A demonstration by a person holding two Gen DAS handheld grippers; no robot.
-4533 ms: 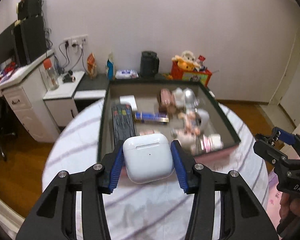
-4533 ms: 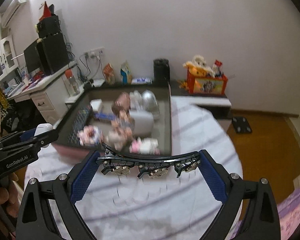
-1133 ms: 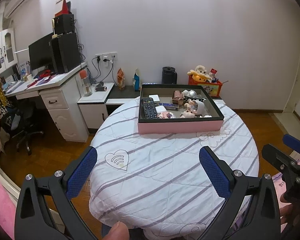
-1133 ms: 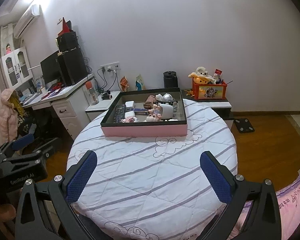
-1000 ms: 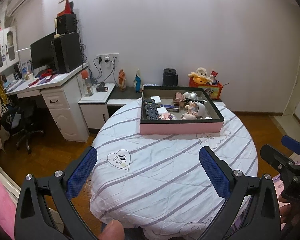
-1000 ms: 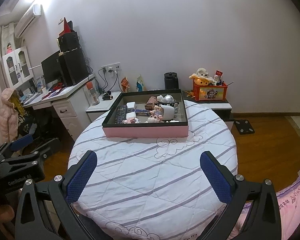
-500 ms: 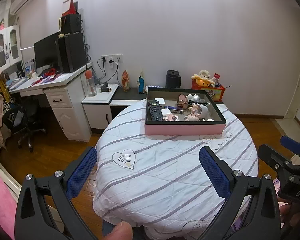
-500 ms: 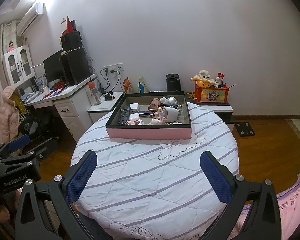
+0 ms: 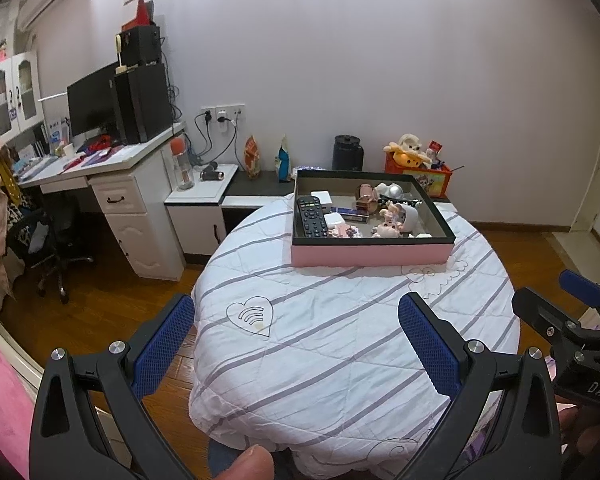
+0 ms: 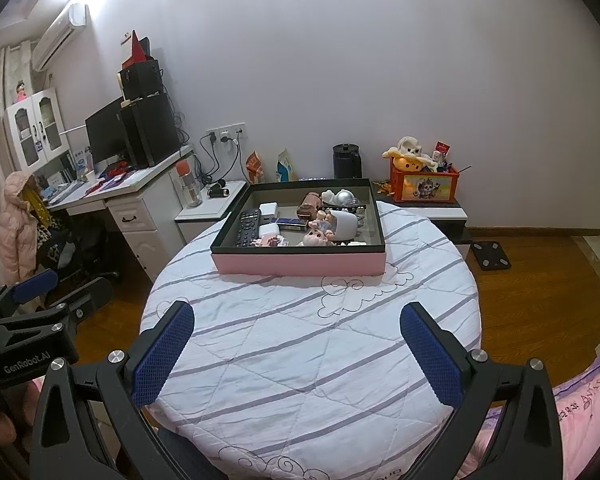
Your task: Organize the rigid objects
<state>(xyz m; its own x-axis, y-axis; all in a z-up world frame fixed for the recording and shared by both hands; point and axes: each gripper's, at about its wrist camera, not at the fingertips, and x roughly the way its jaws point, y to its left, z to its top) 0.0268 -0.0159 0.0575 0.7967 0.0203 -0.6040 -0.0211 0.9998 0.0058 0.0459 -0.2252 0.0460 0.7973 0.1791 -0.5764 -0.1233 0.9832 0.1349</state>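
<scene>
Rigid objects sit gathered in the pink-sided tray [image 9: 370,254] at the far edge of the round surface [image 9: 340,344], which is covered with a striped quilted cloth. Identifiable in the tray: a black remote control [image 9: 311,217] along its left side, a white case [image 9: 321,197] behind it, a flat dark blue box [image 9: 350,216], a copper-coloured item [image 9: 365,194], a silver rounded item [image 9: 394,190], and a doll figure [image 9: 390,226] lying against a white cup-shaped thing [image 9: 406,214].

Left gripper [image 9: 296,344]: jaws spread wide, nothing between them, held well back from the tray over the near part of the cloth. Right gripper [image 10: 296,354]: jaws likewise spread and empty, also well apart from the tray.

Judgement: nothing loose shows on the cloth outside the tray, so the sorting looks essentially complete and the step in hand is a pull-back or final check. To do it well: keep both grippers clear of the tray rim, avoid dragging the cloth (it would shift the tray with it), and scan the whole cloth for stragglers before calling it finished.

Not resolved:
- Small items near the tray's front wall are partly hidden behind that wall in both views; their number cannot be told.
- A thin dark item at the tray's far right [image 10: 344,209] is too small to identify.
- The near rim of the surface is cut off by the gripper bodies.
- A fingertip [image 9: 246,462] intrudes at the bottom of the left view; the rest of the hand is out of frame.
</scene>
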